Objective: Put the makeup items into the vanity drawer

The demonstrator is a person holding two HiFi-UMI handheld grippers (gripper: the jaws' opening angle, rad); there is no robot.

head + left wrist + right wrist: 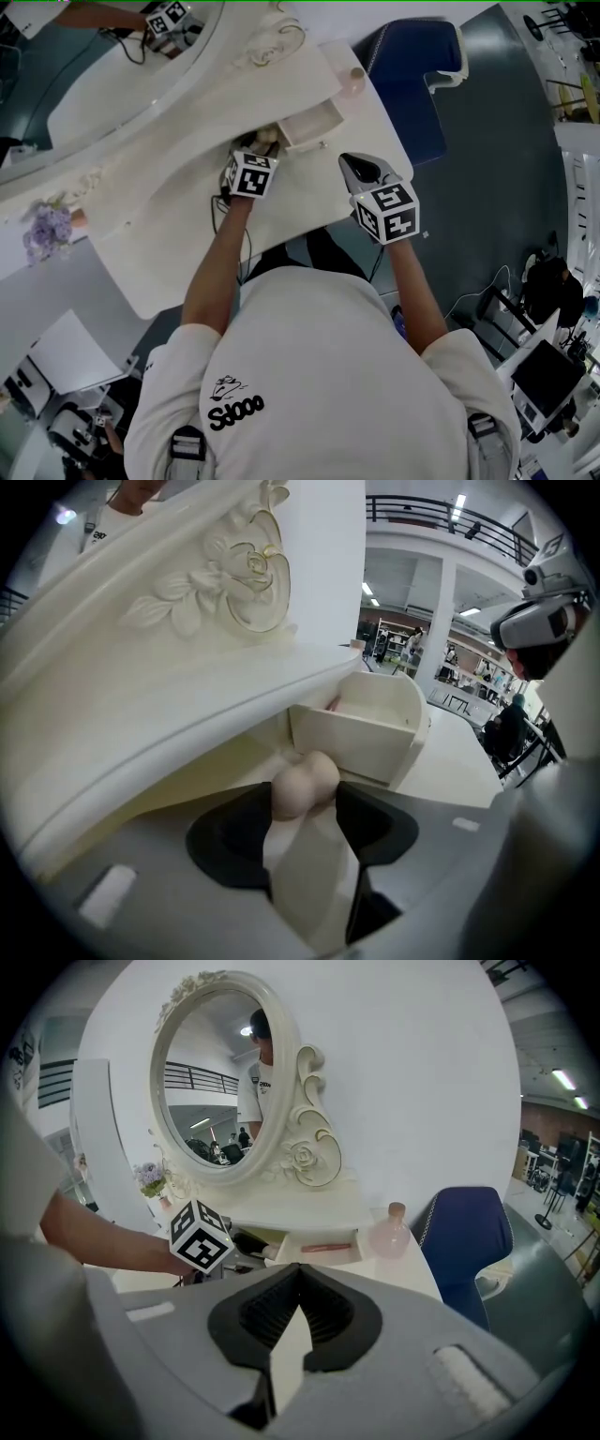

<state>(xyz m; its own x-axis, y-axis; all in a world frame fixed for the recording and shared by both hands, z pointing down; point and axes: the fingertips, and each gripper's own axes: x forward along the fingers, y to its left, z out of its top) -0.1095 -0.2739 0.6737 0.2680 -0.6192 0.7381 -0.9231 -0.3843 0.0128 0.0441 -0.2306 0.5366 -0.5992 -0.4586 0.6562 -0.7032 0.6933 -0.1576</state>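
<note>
Beige sponge (pixel 302 782), long axis toward the open drawer (pixel 352 741), pinched in the left hand-held gripper (pixel 305 801).

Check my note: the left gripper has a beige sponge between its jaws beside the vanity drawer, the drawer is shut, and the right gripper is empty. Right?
Not quite: the drawer is open, not shut. The right gripper view shows it pulled out with a pink stick inside. The rest holds: the left gripper has the sponge between its jaws, and the right gripper is empty.
</note>
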